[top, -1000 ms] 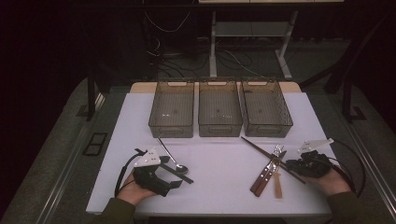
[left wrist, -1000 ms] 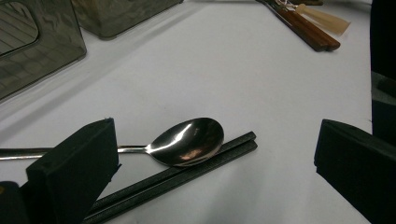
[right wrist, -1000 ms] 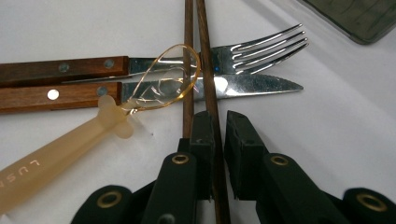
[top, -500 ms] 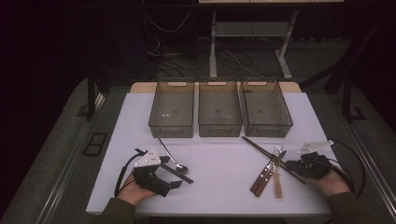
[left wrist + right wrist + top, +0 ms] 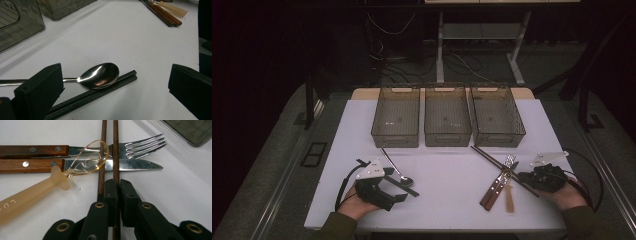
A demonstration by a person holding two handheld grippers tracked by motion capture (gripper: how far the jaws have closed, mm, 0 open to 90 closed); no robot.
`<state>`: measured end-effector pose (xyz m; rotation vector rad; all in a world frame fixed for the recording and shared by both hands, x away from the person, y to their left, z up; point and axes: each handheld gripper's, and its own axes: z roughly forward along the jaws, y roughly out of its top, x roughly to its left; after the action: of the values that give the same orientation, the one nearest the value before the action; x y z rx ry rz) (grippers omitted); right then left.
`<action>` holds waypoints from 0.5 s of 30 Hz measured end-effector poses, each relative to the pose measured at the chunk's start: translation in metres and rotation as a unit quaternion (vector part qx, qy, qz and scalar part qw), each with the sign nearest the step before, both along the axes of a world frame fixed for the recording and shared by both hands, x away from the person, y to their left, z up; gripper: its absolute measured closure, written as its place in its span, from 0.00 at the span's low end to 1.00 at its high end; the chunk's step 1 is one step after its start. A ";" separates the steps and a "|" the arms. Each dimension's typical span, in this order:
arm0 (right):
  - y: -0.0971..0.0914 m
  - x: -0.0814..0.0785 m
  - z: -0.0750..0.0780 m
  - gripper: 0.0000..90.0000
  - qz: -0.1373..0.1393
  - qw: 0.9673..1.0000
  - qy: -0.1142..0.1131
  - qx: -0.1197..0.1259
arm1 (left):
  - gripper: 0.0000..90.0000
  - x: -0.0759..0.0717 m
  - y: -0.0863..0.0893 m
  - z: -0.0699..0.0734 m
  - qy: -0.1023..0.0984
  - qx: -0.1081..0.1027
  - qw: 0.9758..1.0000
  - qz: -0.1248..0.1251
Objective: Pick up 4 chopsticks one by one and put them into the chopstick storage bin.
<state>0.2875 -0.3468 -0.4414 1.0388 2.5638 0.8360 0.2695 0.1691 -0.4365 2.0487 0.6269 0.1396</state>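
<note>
Step in hand looks like a pick-up — the right gripper [image 5: 115, 185] has its jaws pinched nearly together on one of the brown wooden chopsticks [image 5: 115, 150], the other stick running just beside the left pad; the pair lies across the fork [image 5: 142, 144] and the knife [image 5: 135, 165], both steel with riveted wooden handles, just in front of the right-hand bin [image 5: 496, 117]; a translucent amber plastic spoon [image 5: 32, 192] with a clear bowl rests over the knife blade. Next move, judged: lift straight up and carry toward a bin without dragging the fork or knife; one stick may stay behind, since the grip seems to take only one. The left gripper [image 5: 117, 90] stands wide open, holding nothing, around a shiny metal spoon [image 5: 100, 75] whose bowl touches a pair of black square-edged chopsticks [image 5: 95, 93] — these lie in front of the left-hand bin [image 5: 395, 119]; bins are smoky, ribbed plastic on a smooth white table [image 5: 452, 175].
</note>
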 end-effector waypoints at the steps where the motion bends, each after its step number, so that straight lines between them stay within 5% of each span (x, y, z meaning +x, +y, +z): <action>1: 0.000 0.000 0.000 0.94 0.001 1.000 -0.001 0.000 | 0.00 0.000 0.000 0.000 0.000 0.000 1.000 0.000; 15: -0.008 -0.001 0.005 0.94 -0.001 1.000 -0.006 0.025 | 0.00 0.000 0.000 0.000 0.000 0.000 1.000 0.000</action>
<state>0.2864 -0.3545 -0.4362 1.0467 2.5450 0.9064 0.2695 0.1691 -0.4365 2.0492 0.6269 0.1384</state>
